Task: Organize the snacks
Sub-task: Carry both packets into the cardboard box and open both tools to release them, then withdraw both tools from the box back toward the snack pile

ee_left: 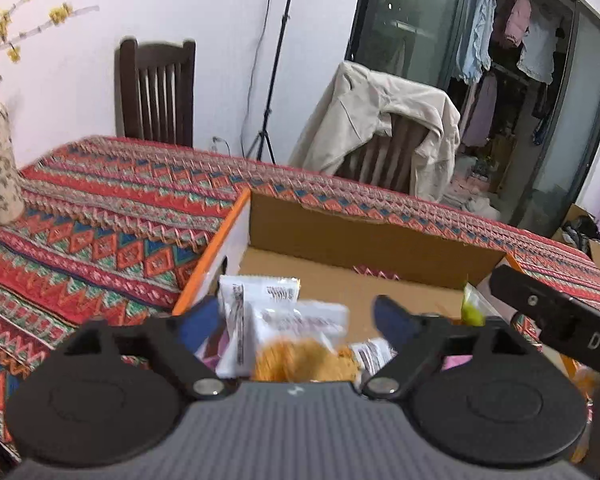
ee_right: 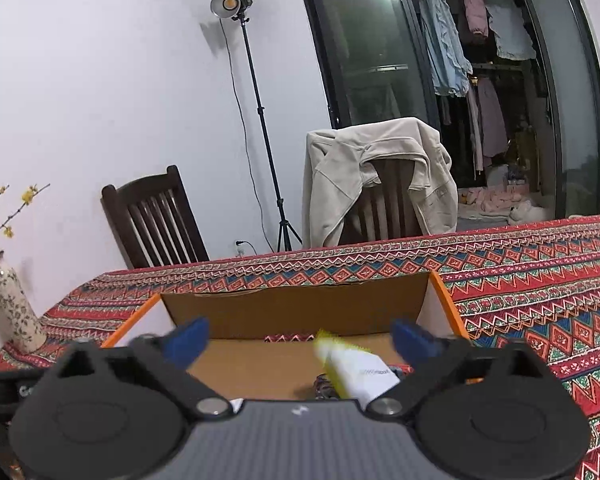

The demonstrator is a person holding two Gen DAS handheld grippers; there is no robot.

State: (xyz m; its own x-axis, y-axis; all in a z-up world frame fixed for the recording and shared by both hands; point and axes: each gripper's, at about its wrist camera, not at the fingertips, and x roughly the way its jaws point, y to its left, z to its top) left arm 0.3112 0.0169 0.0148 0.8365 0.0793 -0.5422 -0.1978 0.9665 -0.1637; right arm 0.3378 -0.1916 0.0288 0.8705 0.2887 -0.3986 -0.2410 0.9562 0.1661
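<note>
Left gripper (ee_left: pixel 300 316): jaws spread wide, blue pads clear of everything. Between and just below the pads lie white snack packets (ee_left: pixel 260 300) and a blurred packet picturing golden-brown snacks (ee_left: pixel 306 360), all loose and unpressed. They rest at the near end of an open cardboard box (ee_left: pixel 364 240) with orange edges (its brown floor is bare toward 12 o'clock). A yellow-green packet corner (ee_left: pixel 473 304) shows at 3 o'clock, beside the black body of the other tool.

Right gripper (ee_right: pixel 300 338): jaws likewise fully spread, nothing clamped. A white packet with a yellow-green serrated edge (ee_right: pixel 356 368) sits in the gap, nearer the right-hand pad, blurred, touching neither pad. Beneath it is the same box (ee_right: pixel 300 308), far wall at 12 o'clock.

The box stands on a red patterned tablecloth (ee_right: pixel 540 280). At 9 o'clock stands a floral vase (ee_right: pixel 14 308) with yellow blossoms. Beyond the table: a dark wooden chair (ee_right: pixel 156 220), a light stand (ee_right: pixel 256 120), and a second chair draped with a beige jacket (ee_right: pixel 376 176).
</note>
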